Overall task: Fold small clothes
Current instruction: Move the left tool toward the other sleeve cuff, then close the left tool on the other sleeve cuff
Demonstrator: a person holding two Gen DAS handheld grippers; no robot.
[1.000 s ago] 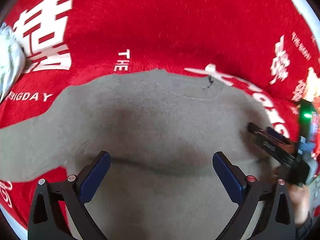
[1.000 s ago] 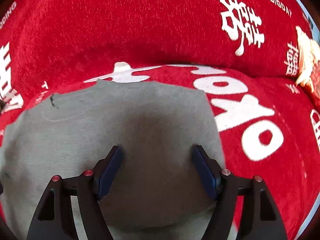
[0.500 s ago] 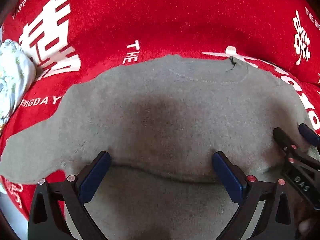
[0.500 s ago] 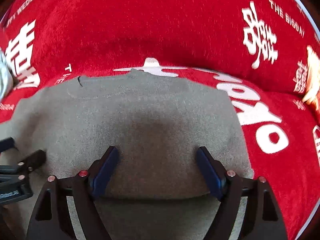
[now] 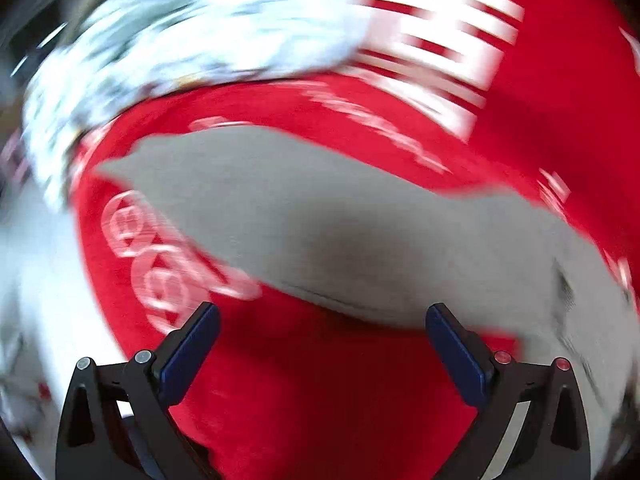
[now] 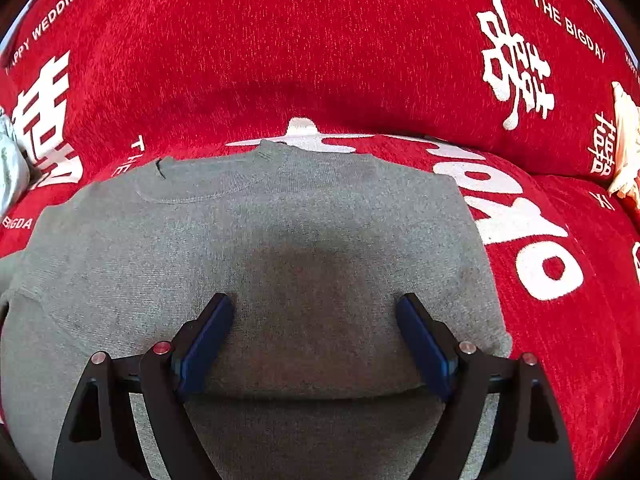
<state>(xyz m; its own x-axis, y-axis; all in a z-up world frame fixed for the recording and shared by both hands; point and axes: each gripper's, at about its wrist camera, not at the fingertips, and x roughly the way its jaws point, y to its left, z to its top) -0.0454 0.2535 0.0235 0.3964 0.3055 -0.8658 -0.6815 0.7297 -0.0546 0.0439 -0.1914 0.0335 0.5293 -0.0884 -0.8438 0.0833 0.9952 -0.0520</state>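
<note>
Right wrist view: small grey knit sweater [image 6: 312, 232] lies flat on red plush cover with white lettering [image 6: 320, 48], neckline at far side. Right gripper [image 6: 316, 316] over its lower body, jaws spread, pinching nothing. Left wrist view, motion-blurred: one grey sleeve [image 5: 248, 200] stretched across the red cover; left gripper [image 5: 320, 328] above bare red fabric beside it, jaws spread wide. White patterned cloth [image 5: 160, 40] beyond.
</note>
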